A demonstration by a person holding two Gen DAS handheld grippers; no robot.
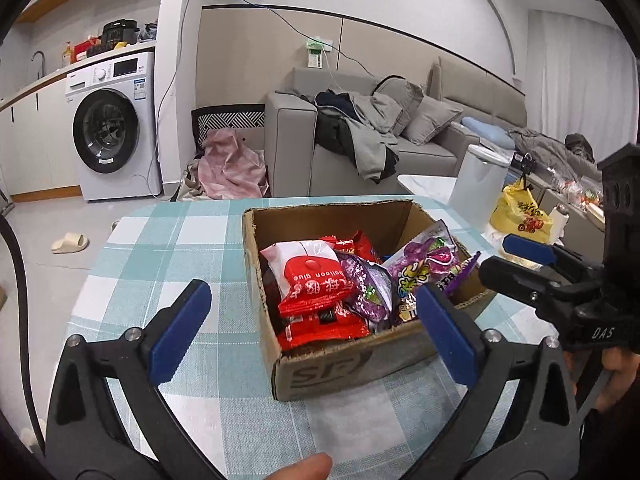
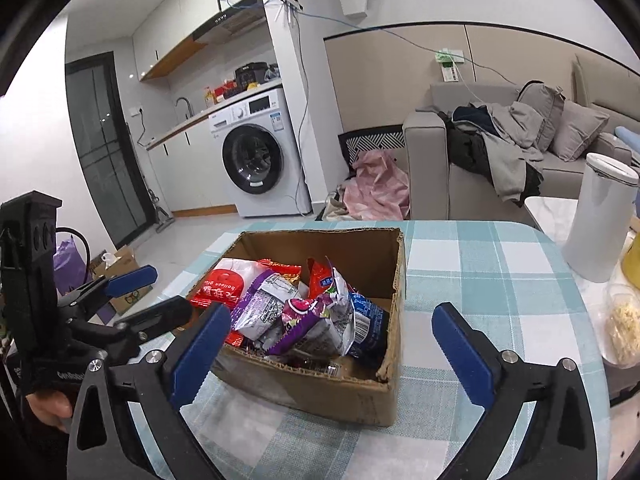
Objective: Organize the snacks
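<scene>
An open cardboard box (image 1: pixel 336 368) (image 2: pixel 320 392) sits on the checked tablecloth and holds several snack packets: a red and white one (image 1: pixel 310 280) (image 2: pixel 222 286), purple ones (image 1: pixel 424 264) (image 2: pixel 304 316) and a blue one (image 2: pixel 366 316). My left gripper (image 1: pixel 316 328) is open and empty, just in front of the box's near wall. My right gripper (image 2: pixel 336 344) is open and empty, its jaws spread wide in front of the box. Each gripper shows at the side of the other's view: the right one (image 1: pixel 520 258), the left one (image 2: pixel 148 292).
The table (image 1: pixel 168 248) (image 2: pixel 480 264) has a teal checked cloth. A white canister (image 2: pixel 600 216) (image 1: pixel 476 184) stands to the right, with a yellow bag (image 1: pixel 520 212) and a clear food bag (image 2: pixel 624 328). A sofa (image 1: pixel 360 136) and a washing machine (image 1: pixel 116 128) stand behind.
</scene>
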